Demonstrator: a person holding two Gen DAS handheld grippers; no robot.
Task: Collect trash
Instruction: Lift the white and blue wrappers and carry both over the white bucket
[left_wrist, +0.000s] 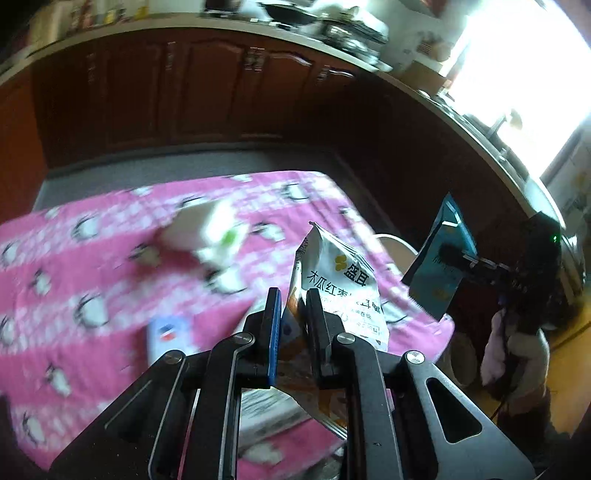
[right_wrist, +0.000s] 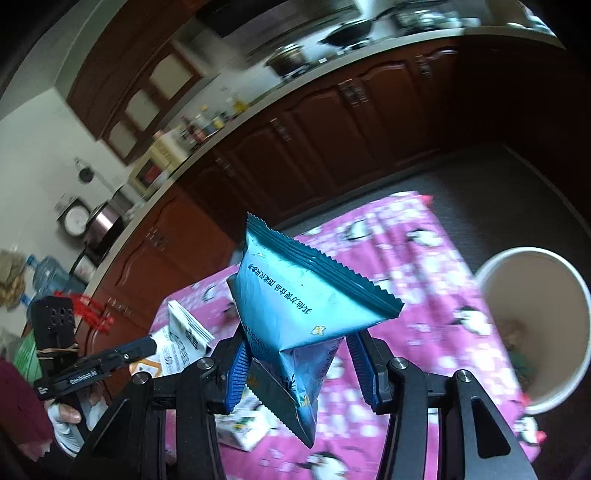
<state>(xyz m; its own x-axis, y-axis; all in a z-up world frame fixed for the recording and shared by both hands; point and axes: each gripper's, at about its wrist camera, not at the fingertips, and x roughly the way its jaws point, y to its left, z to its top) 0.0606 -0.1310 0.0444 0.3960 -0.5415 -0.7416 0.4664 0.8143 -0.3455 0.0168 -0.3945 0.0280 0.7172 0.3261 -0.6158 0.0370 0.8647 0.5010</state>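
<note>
My left gripper (left_wrist: 293, 306) is shut on a white snack packet (left_wrist: 340, 280) with printed characters, held above the pink penguin-print cloth (left_wrist: 92, 266). From the right wrist view this same gripper (right_wrist: 147, 345) and its white packet (right_wrist: 184, 339) show at the left, with a hand (right_wrist: 62, 417) behind. My right gripper (right_wrist: 299, 354) is shut on a puffed blue foil packet (right_wrist: 295, 295), lifted over the cloth (right_wrist: 406, 258). The left wrist view has the blue packet (left_wrist: 439, 258) at the right, off the cloth's edge. A white paper bucket (right_wrist: 491, 291) stands to the right, with scraps inside.
A blurred white carton (left_wrist: 207, 236) and a small white pack (left_wrist: 166, 332) lie on the cloth; another carton (right_wrist: 240, 432) lies under my right gripper. Dark wooden cabinets (left_wrist: 184, 92) run behind, their counter crowded with pans and bottles. A bright window (left_wrist: 524, 74) is at right.
</note>
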